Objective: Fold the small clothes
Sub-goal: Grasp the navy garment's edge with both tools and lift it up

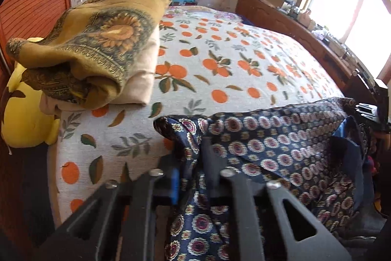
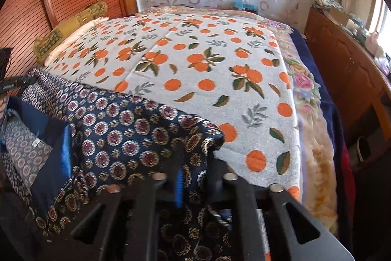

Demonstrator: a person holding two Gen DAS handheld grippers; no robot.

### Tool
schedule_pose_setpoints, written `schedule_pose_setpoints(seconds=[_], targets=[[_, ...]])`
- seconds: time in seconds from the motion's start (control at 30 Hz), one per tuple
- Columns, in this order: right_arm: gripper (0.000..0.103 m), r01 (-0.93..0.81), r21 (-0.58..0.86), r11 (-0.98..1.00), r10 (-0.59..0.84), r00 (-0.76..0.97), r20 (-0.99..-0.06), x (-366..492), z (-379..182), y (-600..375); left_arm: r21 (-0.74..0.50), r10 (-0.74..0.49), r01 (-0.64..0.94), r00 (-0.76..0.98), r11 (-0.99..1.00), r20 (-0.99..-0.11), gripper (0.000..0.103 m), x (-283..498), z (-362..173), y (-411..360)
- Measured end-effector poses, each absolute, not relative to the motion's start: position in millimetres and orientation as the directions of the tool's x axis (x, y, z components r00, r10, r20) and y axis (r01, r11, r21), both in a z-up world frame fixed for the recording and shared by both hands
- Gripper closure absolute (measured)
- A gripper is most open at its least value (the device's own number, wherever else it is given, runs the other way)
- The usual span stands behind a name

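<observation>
A navy garment with round medallion print (image 1: 281, 143) hangs stretched between my two grippers over the near edge of the bed. My left gripper (image 1: 193, 163) is shut on its left corner. My right gripper (image 2: 195, 163) is shut on its right corner, where the same garment (image 2: 127, 129) shows with its blue lining (image 2: 66, 151) at the left. The right gripper shows at the right edge of the left wrist view (image 1: 369, 111), and the left gripper at the left edge of the right wrist view (image 2: 14, 83).
The bed has an orange-print cover (image 1: 220, 80) (image 2: 195, 70). A folded ochre cloth pile (image 1: 97, 45) and a yellow plush (image 1: 24, 114) lie at its left. A wooden headboard shelf (image 1: 317, 45) with clutter runs along the right, under a window.
</observation>
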State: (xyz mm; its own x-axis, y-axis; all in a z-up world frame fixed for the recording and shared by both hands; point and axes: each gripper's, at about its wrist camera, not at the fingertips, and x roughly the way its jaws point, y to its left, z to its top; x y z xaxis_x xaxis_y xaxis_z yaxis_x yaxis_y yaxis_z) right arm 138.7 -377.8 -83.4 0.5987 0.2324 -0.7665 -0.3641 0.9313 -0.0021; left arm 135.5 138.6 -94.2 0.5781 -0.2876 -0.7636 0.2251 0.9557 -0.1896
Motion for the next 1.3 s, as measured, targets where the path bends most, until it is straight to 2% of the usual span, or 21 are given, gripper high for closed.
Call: schedule_pose_setpoints(seconds=[0.13,0.3,0.63,0.83,1.03,1.3], targets=[[0.096,-0.368,-0.016,0.930,0.229,0.612,-0.757,131.2,-80.8,-375.1,-0.168,-0.275,0.225,0.631,0.960,-0.726,0.095,123.1,-78.4,133.5],[0.097,-0.355,-0.009,0.935,0.247,0.668,-0.702,115.7,-60.6,-378.5,-0.149,-0.278,0.241,0.698,0.959,-0.660,0.096,106.9,-44.9,126.6],[0.097,-0.361,-0.098,0.927,0.260,0.810,-0.525,90.9,32.1,-374.0,-0.090,-0.297,0.292,0.817,0.952,-0.494,0.097,97.0,40.8,104.9],[0.097,-0.335,-0.165,0.928,0.231,0.862,-0.451,109.4,81.0,-372.4,-0.070,-0.267,0.263,0.860,0.962,-0.436,0.097,136.8,82.3,115.8],[0.097,-0.270,-0.206,0.941,0.162,0.890,-0.426,174.6,94.8,-371.3,-0.050,-0.199,0.199,0.859,0.979,-0.472,0.097,213.8,79.4,120.7],[0.096,-0.191,-0.206,0.960,0.048,0.834,-0.550,275.3,31.2,-339.2,-0.035,-0.161,0.177,0.773,0.984,-0.613,0.094,283.2,13.6,105.8]])
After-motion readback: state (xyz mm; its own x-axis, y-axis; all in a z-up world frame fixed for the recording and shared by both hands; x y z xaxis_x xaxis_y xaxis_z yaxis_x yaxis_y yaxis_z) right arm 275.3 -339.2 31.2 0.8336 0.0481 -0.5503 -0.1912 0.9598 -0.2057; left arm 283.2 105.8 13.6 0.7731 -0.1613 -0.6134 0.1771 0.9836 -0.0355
